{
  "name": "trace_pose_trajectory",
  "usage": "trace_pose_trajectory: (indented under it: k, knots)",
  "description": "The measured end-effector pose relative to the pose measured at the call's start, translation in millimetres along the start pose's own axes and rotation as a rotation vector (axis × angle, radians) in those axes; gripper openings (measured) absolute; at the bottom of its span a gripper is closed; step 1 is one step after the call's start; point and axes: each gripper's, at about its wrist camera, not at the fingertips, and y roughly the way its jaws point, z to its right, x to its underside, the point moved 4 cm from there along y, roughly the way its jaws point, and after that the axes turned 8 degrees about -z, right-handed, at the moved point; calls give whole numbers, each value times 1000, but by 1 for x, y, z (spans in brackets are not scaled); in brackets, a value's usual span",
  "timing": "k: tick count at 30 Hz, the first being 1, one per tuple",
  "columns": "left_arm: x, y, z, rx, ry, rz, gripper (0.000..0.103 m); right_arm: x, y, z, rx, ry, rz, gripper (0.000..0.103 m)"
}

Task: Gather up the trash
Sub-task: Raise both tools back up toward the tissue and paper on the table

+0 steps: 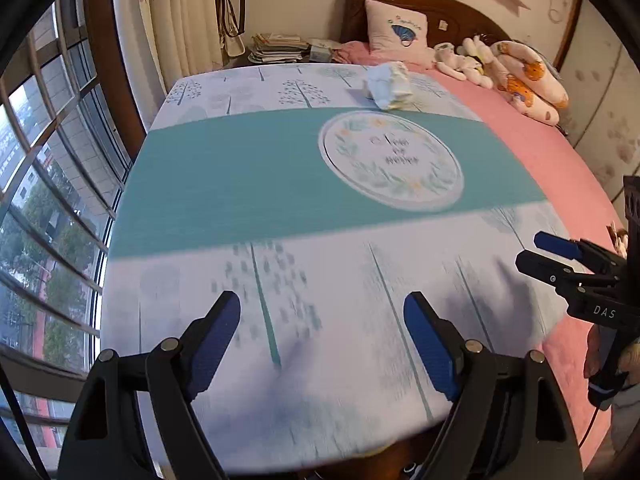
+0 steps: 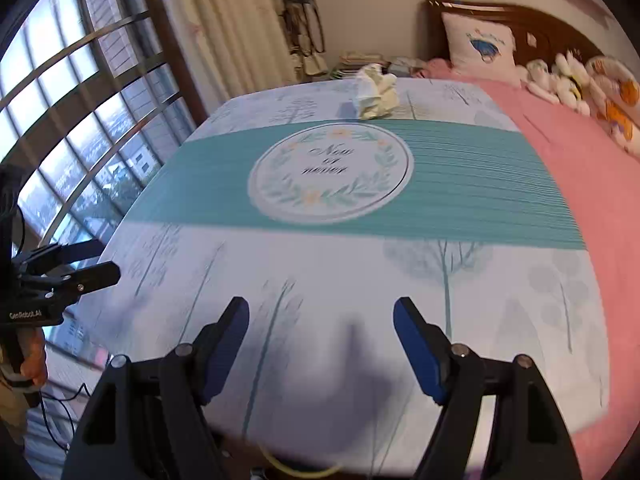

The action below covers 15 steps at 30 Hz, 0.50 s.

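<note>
A crumpled white paper wad (image 1: 389,85) lies on the far part of the bed cover, beyond the teal band; it also shows in the right wrist view (image 2: 375,97). My left gripper (image 1: 322,310) is open and empty above the near end of the bed, far from the wad. My right gripper (image 2: 321,316) is open and empty, also over the near end. The right gripper shows from the side in the left wrist view (image 1: 534,252), and the left gripper in the right wrist view (image 2: 108,260).
The bed has a white tree-print cover with a teal band (image 1: 240,176) and a round emblem (image 2: 330,174), over a pink sheet (image 1: 540,152). A pillow (image 1: 396,28), plush toys (image 1: 472,60) and a wooden headboard (image 1: 460,8) are at the far end. Windows (image 1: 52,180) run along the left.
</note>
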Motion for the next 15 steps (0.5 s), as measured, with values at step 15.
trace_pose_trajectory:
  k: [15]
  knots:
    - [-140, 91, 23, -1, -5, -53, 83, -149, 68, 72, 46, 128, 19, 75]
